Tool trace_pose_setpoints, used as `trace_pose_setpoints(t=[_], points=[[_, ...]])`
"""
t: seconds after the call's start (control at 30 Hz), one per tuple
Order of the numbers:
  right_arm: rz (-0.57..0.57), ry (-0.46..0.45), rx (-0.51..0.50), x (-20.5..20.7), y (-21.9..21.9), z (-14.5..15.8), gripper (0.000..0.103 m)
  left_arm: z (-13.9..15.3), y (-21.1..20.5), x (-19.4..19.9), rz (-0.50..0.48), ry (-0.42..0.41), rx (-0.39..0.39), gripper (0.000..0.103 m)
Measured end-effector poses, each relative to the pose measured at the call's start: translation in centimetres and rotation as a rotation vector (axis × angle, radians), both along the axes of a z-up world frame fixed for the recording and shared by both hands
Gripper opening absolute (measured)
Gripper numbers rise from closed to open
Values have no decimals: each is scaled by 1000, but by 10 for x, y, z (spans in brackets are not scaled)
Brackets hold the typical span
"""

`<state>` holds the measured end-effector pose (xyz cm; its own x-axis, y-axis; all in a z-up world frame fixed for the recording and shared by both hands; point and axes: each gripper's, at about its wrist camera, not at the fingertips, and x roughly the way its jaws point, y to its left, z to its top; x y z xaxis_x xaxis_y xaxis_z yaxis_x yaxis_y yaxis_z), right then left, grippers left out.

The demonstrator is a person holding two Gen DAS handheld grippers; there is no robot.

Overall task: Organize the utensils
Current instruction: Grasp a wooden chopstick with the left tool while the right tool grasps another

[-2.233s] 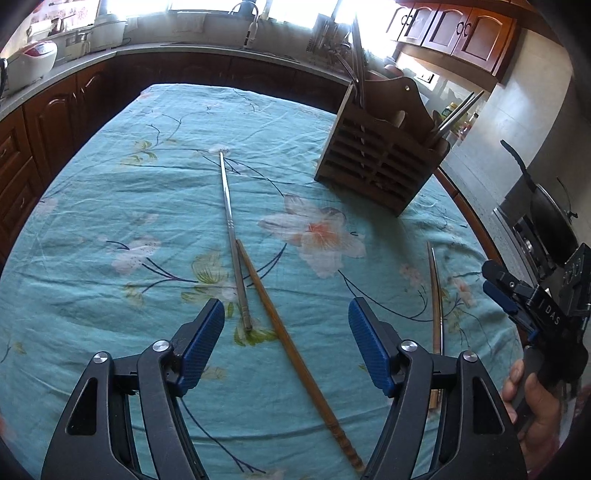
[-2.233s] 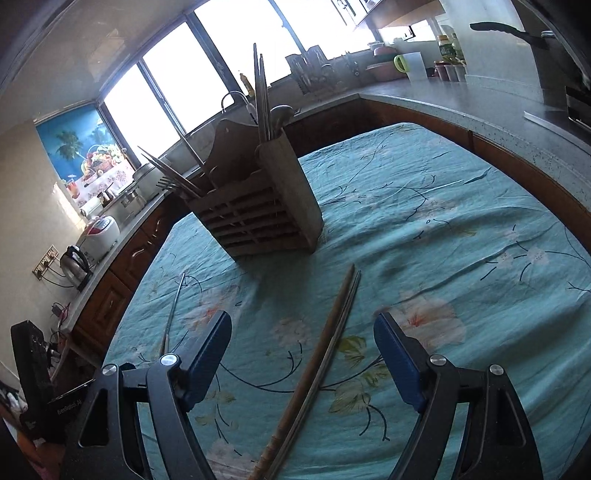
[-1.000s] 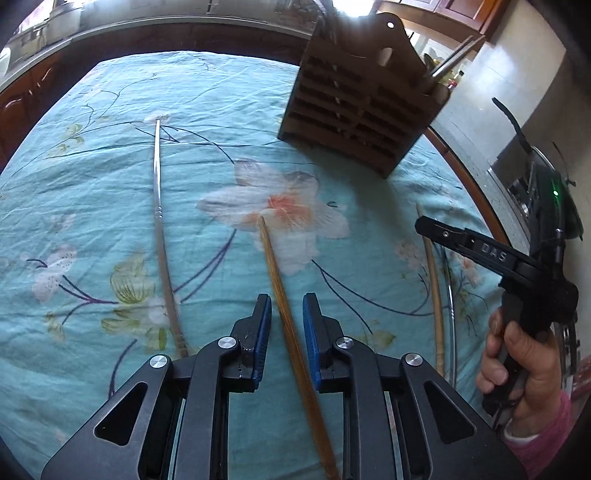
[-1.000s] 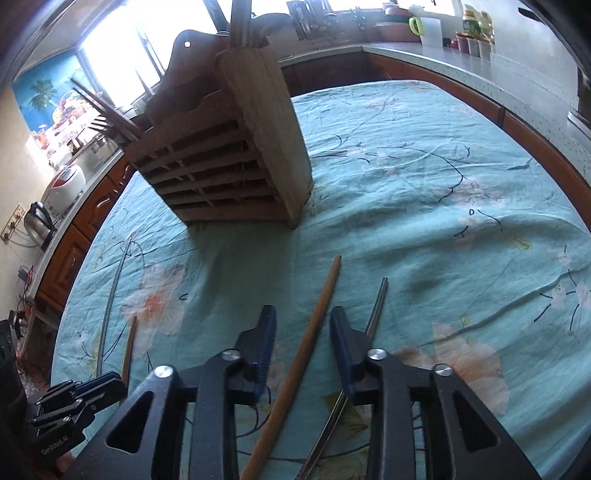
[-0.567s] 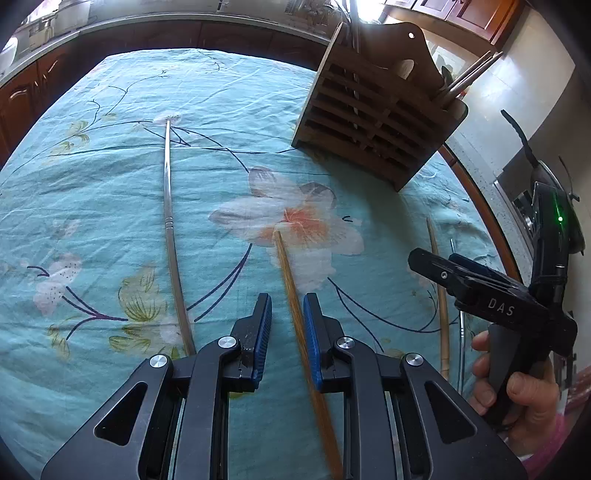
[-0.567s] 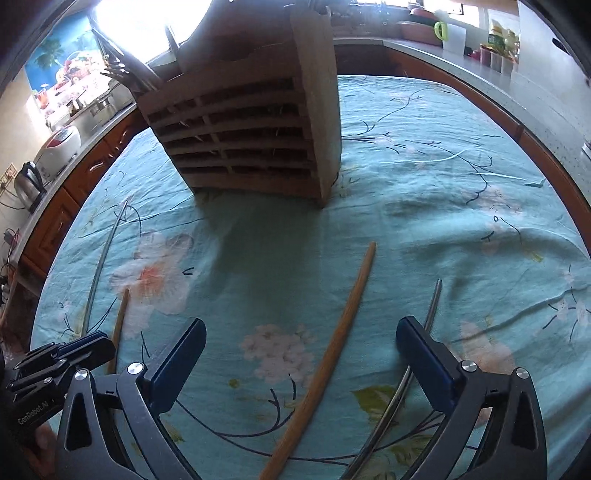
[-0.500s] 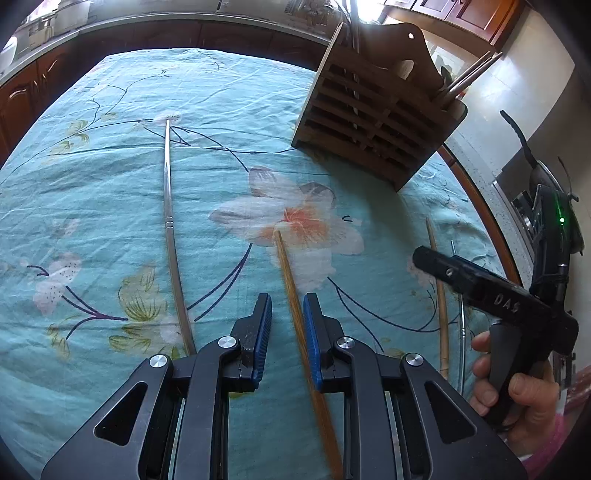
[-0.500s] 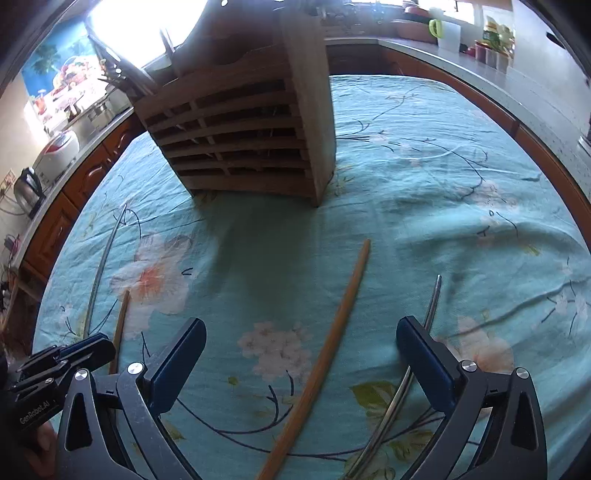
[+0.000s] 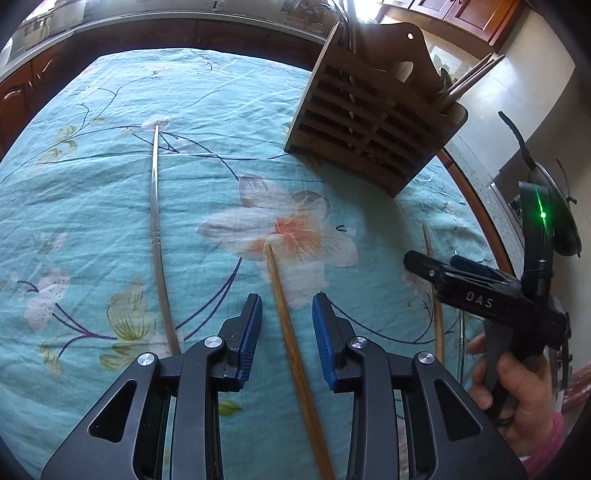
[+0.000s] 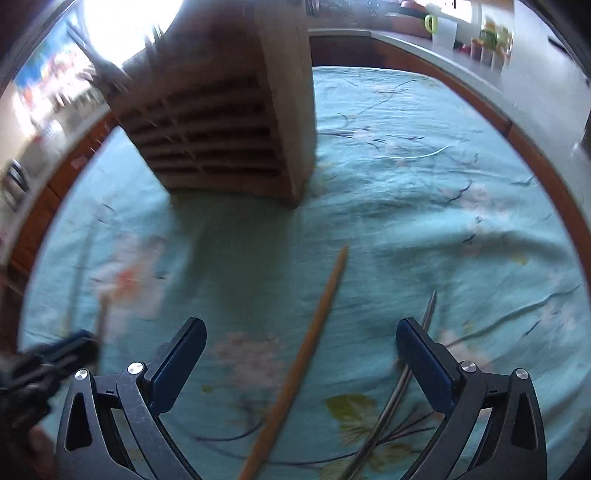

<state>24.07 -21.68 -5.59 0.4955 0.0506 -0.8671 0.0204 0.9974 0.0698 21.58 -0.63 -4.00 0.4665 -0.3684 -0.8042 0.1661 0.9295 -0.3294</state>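
A wooden chopstick (image 9: pixel 291 343) lies on the floral cloth between the blue pads of my left gripper (image 9: pixel 287 314), which is open a little around it without touching. A metal chopstick (image 9: pixel 157 240) lies to its left. The slatted wooden utensil holder (image 9: pixel 369 125) stands at the back with utensils in it. My right gripper (image 10: pixel 301 347) is wide open low over a second wooden chopstick (image 10: pixel 314 332), with a second metal chopstick (image 10: pixel 406 373) by its right finger. The holder (image 10: pixel 229 133) stands ahead of it. The right gripper also shows in the left wrist view (image 9: pixel 443 267).
The table wears a teal floral cloth (image 9: pixel 92 184). Its wooden edge (image 10: pixel 546 184) curves round on the right. Dark cabinets and a counter (image 9: pixel 110 26) run behind. A cup and jars (image 10: pixel 447 33) stand on the far counter. The right wrist view is blurred by motion.
My left gripper has opened from shut on the wooden chopstick, which now lies free between the pads. My right gripper stays wide open and has moved closer to the holder.
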Motion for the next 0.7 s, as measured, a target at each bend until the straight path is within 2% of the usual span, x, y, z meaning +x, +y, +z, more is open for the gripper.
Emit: trace_pose_setpoints(t=[0.13, 0.2, 0.27, 0.33, 0.4, 0.43, 0.47, 0.53, 0.7], points=[[-56, -57, -6, 2, -9, -3, 103, 0, -5, 7, -2, -4, 27, 28], [-53, -70, -8, 3, -9, -2, 96, 0, -12, 11, -11, -13, 64, 27], [-48, -84, -20, 7, -7, 0, 80, 0, -19, 15, -19, -24, 103, 27], [-37, -85, -45, 9, -6, 1, 71, 0, -29, 17, -35, -46, 163, 25], [-10, -90, -47, 9, -6, 3, 60, -2, -37, 17, -43, -77, 235, 12], [4, -94, -51, 8, -4, 4, 49, -2, -41, 17, -48, -90, 263, 9], [24, -99, -54, 6, 0, 6, 32, -3, -42, 18, -54, -94, 270, 7], [55, -98, -38, 3, 4, 7, 10, -2, -40, 18, -62, -85, 249, 5], [76, -125, 152, -18, -5, 21, 6, 17, -27, 3, -54, -115, 147, 4]])
